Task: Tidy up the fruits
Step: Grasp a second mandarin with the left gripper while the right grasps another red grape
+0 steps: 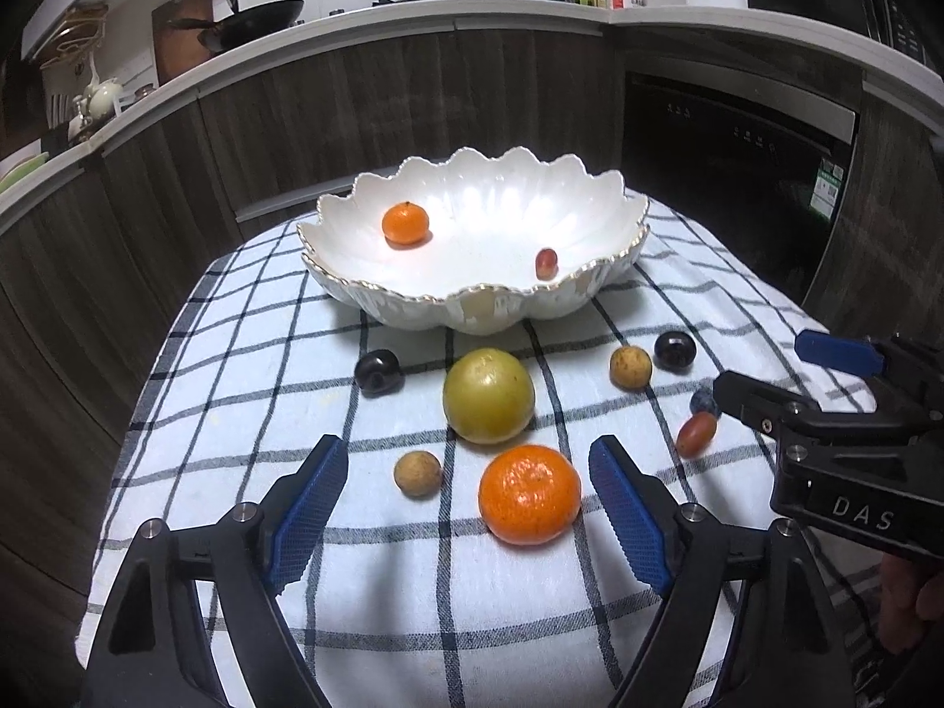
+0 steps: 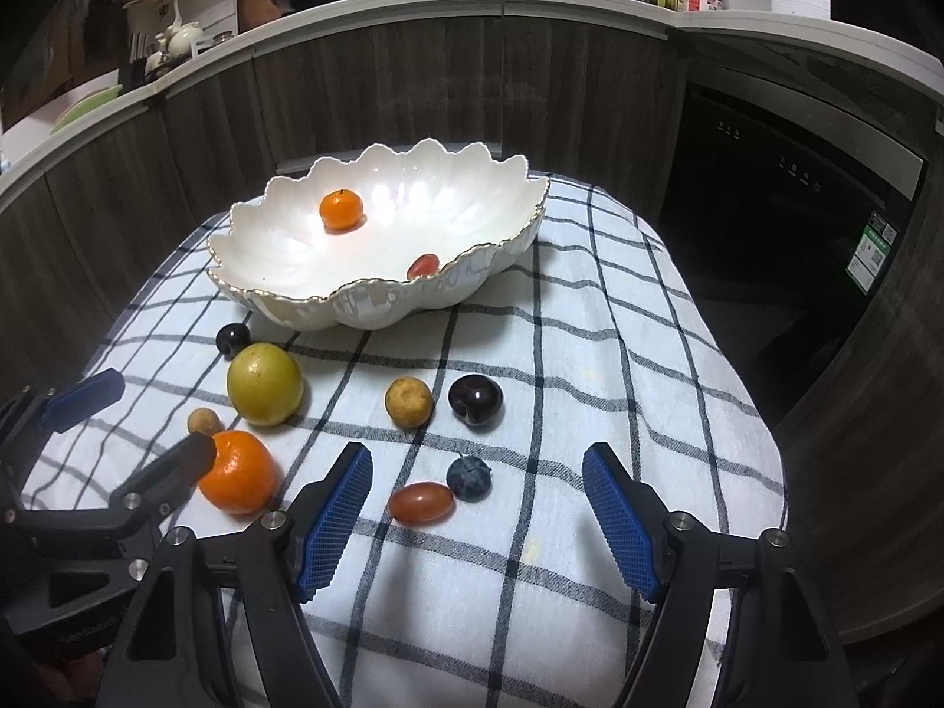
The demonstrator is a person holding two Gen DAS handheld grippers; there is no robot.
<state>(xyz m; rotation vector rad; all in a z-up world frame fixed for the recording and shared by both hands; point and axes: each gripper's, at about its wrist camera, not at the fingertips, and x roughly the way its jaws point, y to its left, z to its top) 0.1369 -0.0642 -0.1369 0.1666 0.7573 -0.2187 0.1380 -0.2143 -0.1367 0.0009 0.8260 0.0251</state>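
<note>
Checked cloth covers worktop; right half bare to edge. Scalloped bowl at far edge. Left claw spread before mandarin; right claw spread over grape.

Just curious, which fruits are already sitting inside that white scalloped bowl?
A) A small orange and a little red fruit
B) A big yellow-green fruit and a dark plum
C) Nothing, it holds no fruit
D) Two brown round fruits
A: inside the white bowl lie only a small orange and a little red fruit; the other fruits all rest on the checked cloth in front of it.
</note>
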